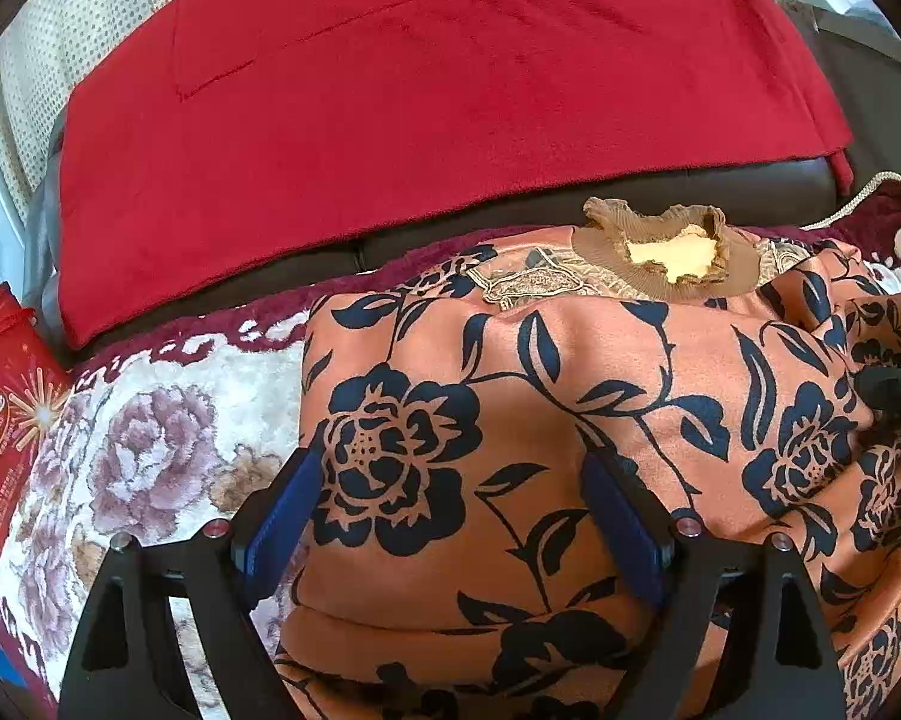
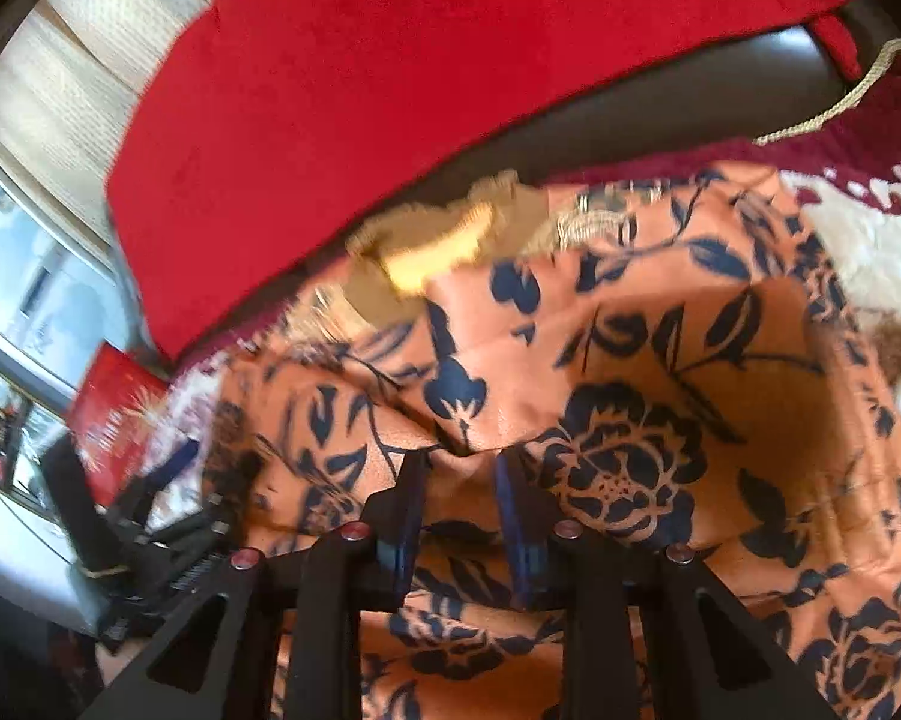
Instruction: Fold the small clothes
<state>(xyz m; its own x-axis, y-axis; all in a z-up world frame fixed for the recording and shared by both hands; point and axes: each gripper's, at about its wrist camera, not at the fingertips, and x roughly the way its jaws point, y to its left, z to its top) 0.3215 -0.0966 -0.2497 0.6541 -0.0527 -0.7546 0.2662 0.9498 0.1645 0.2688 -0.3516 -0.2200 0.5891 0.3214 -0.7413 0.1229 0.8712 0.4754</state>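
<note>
The left gripper has its jaws wide open, and nothing is held between them. The blue pads sit on either side of a big dark flower printed on the orange top. The cloth lies right under and ahead of the jaws, and its left edge runs just past the left jaw. The top stretches straight away from these jaws, from its hem near the gripper up to the tan ruffled collar at the far end. So its long way points forward, away from the jaws. It rests on a fuzzy flower blanket, which shows bare to the left of the jaws. A red packet lies at the far left, and a red cover hangs behind the collar. The right gripper has its jaws much closer together. A ridge of the orange cloth sits in the gap between them, so they seem to pinch a fold of the top, though the picture is blurry. From these jaws the cloth spreads out ahead and to the right, and it looks lifted and bunched. The collar lies ahead and to the left. The right side of the top is the part being worked, so I think the right gripper is the nearer one for the next fold. It would likely carry its side toward the left gripper.
</note>
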